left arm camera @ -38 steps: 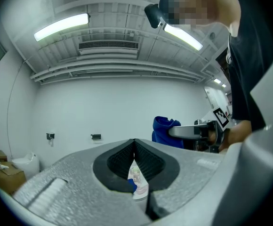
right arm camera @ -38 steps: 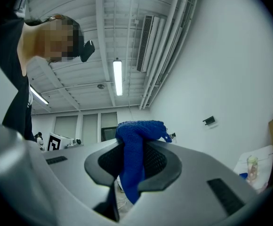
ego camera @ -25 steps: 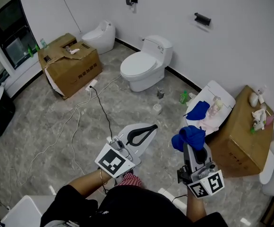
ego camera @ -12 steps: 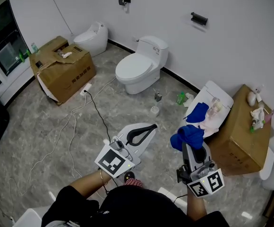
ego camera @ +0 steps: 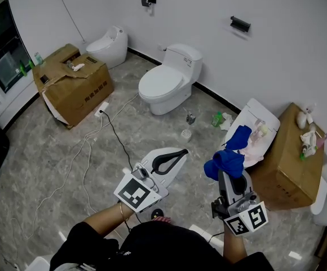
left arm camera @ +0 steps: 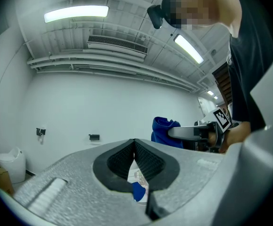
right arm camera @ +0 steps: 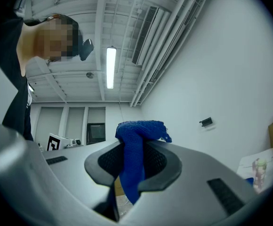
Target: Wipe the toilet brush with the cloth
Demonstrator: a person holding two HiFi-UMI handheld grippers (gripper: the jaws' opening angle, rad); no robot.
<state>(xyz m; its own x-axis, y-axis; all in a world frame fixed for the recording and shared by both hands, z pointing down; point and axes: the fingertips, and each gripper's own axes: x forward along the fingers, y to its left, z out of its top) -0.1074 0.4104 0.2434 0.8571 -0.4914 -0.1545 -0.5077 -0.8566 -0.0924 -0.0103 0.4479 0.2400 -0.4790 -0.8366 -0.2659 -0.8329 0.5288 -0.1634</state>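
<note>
Two grippers are up in front of the person. The grey left gripper [ego camera: 172, 158] has its jaws pressed together, with nothing in them. The grey right gripper [ego camera: 232, 175] pinches a bunched, fuzzy blue cloth [ego camera: 224, 162], which pokes up past the jaws. I cannot find the toilet brush. Small things lie on the floor at one o'clock, near the white toilet [ego camera: 164, 83] at twelve. The thin black cable [ego camera: 118, 135] at eleven could trip feet. A weak pinch could drop the cloth.
</note>
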